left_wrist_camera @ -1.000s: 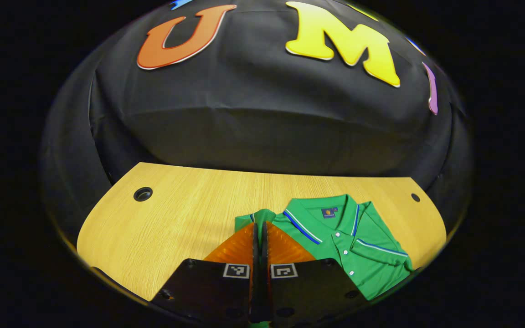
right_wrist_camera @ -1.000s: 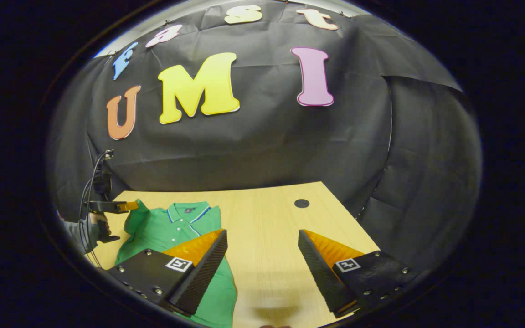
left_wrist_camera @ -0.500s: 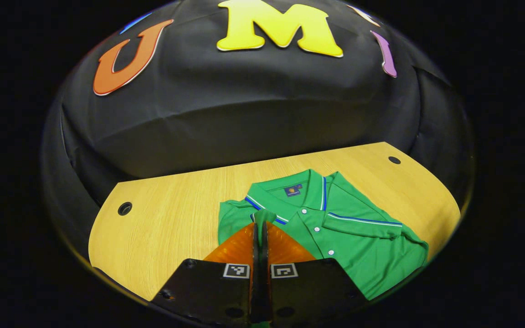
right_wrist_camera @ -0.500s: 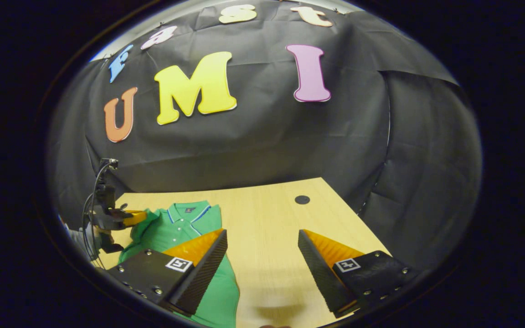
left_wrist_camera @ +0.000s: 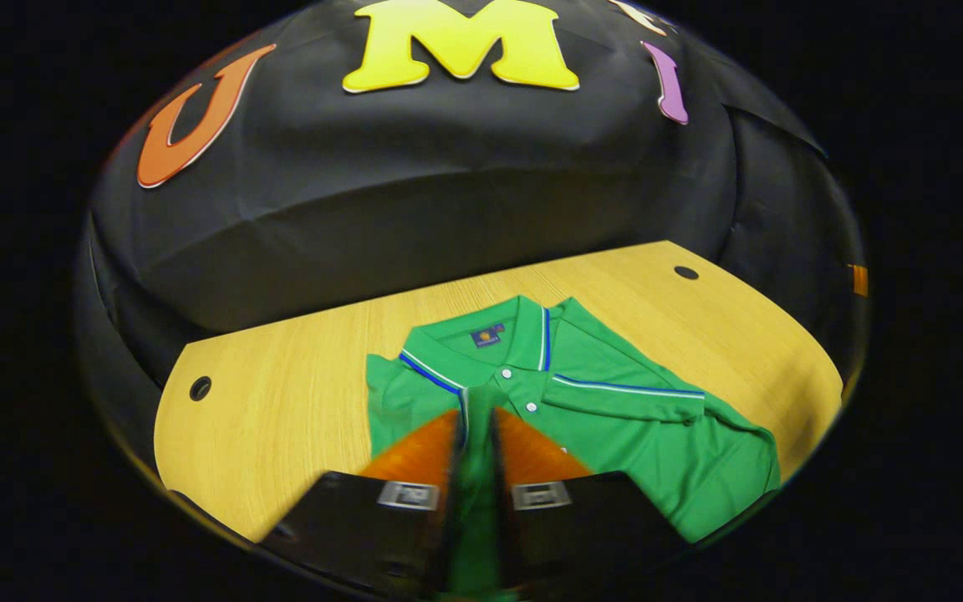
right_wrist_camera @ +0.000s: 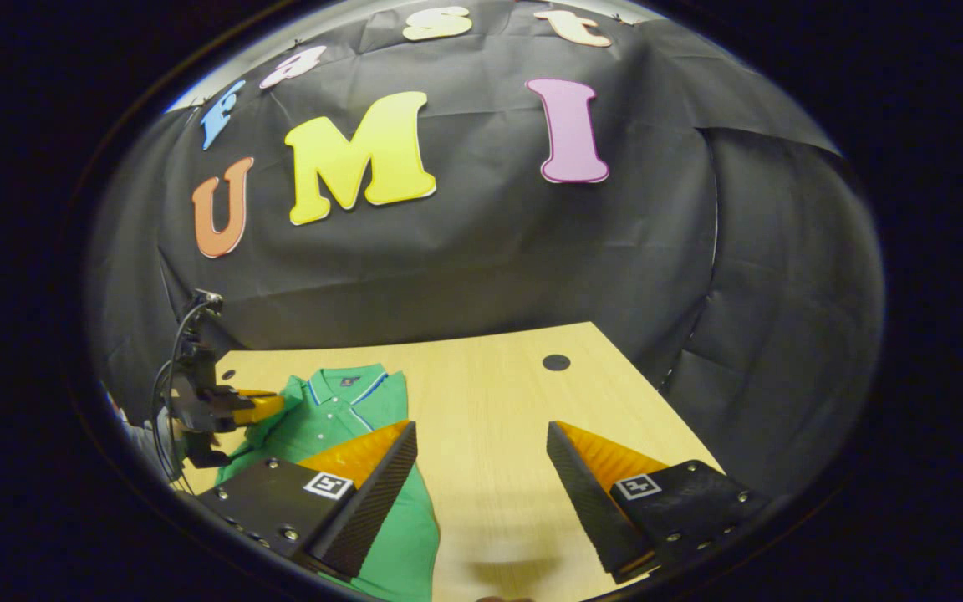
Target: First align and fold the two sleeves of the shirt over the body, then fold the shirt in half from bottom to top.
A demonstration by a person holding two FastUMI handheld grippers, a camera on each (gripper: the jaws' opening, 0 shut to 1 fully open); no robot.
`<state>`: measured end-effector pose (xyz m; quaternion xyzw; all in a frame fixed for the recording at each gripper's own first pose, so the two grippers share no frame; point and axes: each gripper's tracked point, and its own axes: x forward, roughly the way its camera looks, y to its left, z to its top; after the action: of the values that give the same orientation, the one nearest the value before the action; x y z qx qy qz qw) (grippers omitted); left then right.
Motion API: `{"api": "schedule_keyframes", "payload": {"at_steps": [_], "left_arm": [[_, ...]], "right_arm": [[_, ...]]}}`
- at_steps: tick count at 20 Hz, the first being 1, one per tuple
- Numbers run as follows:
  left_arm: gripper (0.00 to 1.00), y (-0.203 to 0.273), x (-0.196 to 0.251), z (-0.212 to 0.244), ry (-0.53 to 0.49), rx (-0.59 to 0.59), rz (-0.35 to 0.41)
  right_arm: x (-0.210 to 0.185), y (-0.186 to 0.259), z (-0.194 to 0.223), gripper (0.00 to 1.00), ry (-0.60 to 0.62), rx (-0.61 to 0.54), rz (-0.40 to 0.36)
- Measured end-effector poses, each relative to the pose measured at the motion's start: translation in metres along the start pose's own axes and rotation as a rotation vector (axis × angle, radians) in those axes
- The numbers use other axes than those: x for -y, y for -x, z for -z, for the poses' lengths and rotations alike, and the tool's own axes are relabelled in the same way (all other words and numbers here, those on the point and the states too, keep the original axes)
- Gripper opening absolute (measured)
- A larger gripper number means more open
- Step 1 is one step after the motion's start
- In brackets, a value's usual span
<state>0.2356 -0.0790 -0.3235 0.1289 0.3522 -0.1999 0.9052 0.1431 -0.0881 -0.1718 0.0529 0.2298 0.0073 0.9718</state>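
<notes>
A green polo shirt lies collar-up on the wooden table. One sleeve lies folded across the chest. My left gripper is shut on the other sleeve, with green cloth pinched between its fingers, just below the collar. In the right gripper view that same left gripper hovers over the shirt with the sleeve in it. My right gripper stands open over bare table, to the right of the shirt, with nothing between its fingers.
Round cable holes sit in the tabletop: a left hole, a far right hole, and one hole ahead of my right gripper. Black cloth walls close off the table's back and sides. A person's hand holds the left gripper.
My left gripper has carried the pinched sleeve inward over the shirt body, toward the buttons. The cloth strip between its fingers looks wider now. The right gripper has barely moved.
</notes>
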Motion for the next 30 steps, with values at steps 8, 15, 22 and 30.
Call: {"api": "schedule_keyframes", "payload": {"at_steps": [8, 15, 22, 30], "left_arm": [[0.98, 0.064, -0.007, -0.010, 0.106, 0.090, -0.048], [0.98, 0.187, -0.008, 0.038, 0.223, 0.116, -0.103], [0.98, 0.266, 0.023, 0.146, 0.273, -0.013, -0.130], [0.98, 0.292, 0.042, 0.219, 0.276, -0.115, -0.147]], "right_arm": [[-0.017, 0.006, 0.013, 0.98, 0.003, -0.018, -0.041], [-0.049, 0.037, 0.054, 0.97, 0.046, -0.080, -0.120], [-0.073, 0.100, 0.165, 0.98, 0.105, -0.279, -0.197], [-0.075, 0.132, 0.249, 0.98, 0.206, -0.445, -0.214]]}}
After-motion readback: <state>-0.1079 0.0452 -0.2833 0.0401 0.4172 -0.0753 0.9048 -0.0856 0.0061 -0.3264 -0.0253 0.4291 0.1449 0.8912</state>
